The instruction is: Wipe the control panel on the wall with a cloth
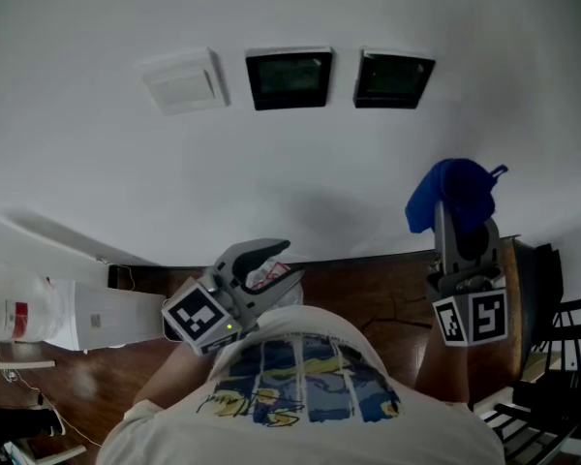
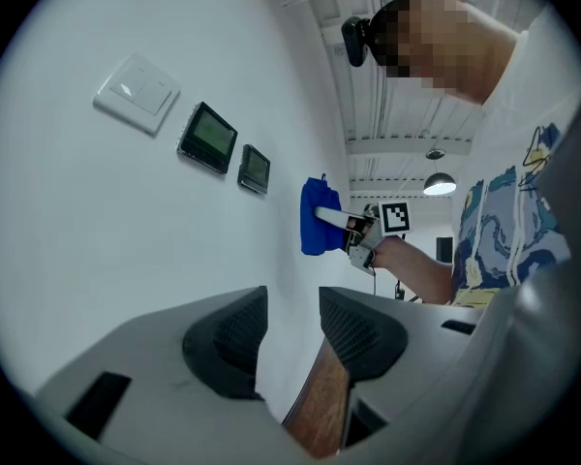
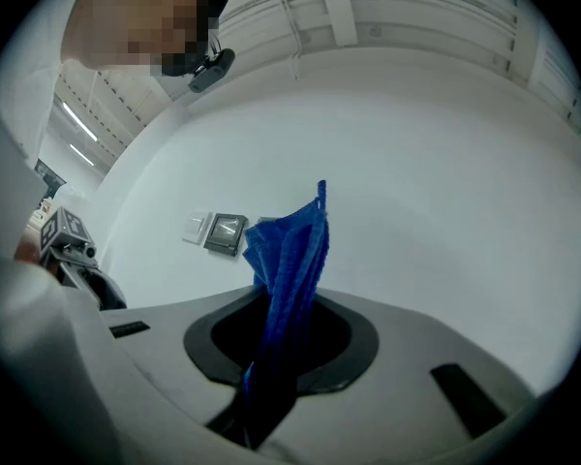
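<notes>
Right tool [image 1: 462, 225] is clamped low on the blue cloth [image 1: 452, 192], which flops soft and light above it, well below the control panel [image 1: 394, 78] on the wall [image 1: 87, 182], so I'd press with the bunched top; my left tool [image 1: 276, 256] sits with jaws apart, empty.

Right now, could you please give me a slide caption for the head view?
Right gripper holds a blue cloth below two dark control panels on the wall; left gripper open.

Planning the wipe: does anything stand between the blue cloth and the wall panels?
Nothing visible: only bare white wall separates the blue fabric cloth in the right claw from the two dark square screen panels.
</notes>
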Action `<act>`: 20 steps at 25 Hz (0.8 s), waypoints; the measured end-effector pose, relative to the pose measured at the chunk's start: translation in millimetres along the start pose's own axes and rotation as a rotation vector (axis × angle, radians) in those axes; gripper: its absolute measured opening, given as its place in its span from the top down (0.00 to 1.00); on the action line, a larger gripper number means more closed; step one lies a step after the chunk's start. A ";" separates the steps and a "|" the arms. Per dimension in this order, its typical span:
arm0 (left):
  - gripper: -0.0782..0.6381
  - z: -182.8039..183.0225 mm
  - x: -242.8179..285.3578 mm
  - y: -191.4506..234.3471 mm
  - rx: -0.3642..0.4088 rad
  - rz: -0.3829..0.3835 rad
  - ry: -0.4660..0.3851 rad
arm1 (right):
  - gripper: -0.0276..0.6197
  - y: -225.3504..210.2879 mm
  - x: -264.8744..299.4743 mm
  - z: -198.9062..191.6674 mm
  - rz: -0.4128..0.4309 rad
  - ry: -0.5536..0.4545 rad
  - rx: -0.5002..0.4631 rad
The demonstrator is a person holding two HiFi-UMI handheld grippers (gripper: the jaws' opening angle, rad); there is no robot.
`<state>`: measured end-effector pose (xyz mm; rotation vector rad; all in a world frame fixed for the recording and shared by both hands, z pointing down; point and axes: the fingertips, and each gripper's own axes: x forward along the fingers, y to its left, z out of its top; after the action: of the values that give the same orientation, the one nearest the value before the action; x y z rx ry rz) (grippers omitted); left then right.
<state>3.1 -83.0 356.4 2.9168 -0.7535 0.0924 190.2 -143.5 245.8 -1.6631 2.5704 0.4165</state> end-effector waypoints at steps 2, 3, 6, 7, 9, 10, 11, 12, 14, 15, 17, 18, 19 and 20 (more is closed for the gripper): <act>0.69 1.2 0.9 1.4 0.001 0.001 -0.001 | 0.82 4.0 -7.8 -9.3 0.010 0.021 0.004; 0.69 0.9 1.3 1.9 0.000 0.001 0.001 | 0.82 6.0 -10.9 -14.2 0.014 0.031 0.010; 0.69 -0.2 3.4 2.2 0.004 -0.004 0.009 | 0.82 9.9 -17.8 -24.0 0.018 0.046 0.029; 0.69 0.7 4.8 1.9 0.006 -0.006 0.008 | 0.82 11.0 -19.2 -25.2 0.019 0.048 0.033; 0.69 2.9 7.2 1.3 0.007 -0.009 0.007 | 0.83 15.1 -20.5 -26.4 0.028 0.054 0.032; 0.69 3.8 8.2 1.3 0.008 -0.009 0.005 | 0.83 17.6 -20.6 -27.3 0.035 0.059 0.029; 0.69 4.5 9.2 1.6 0.010 -0.010 0.003 | 0.83 19.7 -20.3 -28.4 0.041 0.065 0.027; 0.69 4.7 10.1 2.0 0.013 -0.011 0.002 | 0.83 21.1 -19.9 -29.6 0.045 0.069 0.027; 0.69 4.0 11.5 2.5 0.015 -0.014 0.003 | 0.83 22.0 -19.4 -31.7 0.047 0.074 0.029; 0.69 3.4 11.9 2.5 0.014 -0.016 0.004 | 0.83 22.0 -19.4 -32.3 0.046 0.075 0.031; 0.69 3.0 11.7 3.1 0.014 -0.016 0.005 | 0.83 21.9 -18.9 -32.4 0.046 0.074 0.033; 0.69 3.1 11.2 3.9 0.014 -0.014 0.005 | 0.83 22.0 -18.3 -32.4 0.046 0.073 0.033; 0.69 3.2 10.7 4.8 0.013 -0.012 0.005 | 0.83 22.2 -17.5 -32.5 0.047 0.072 0.034; 0.69 3.1 10.3 5.6 0.012 -0.009 0.005 | 0.83 22.5 -16.7 -32.5 0.048 0.070 0.034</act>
<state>9.5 -93.2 354.9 2.9298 -0.7411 0.1041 180.2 -128.2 284.6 -1.6365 2.6567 0.3205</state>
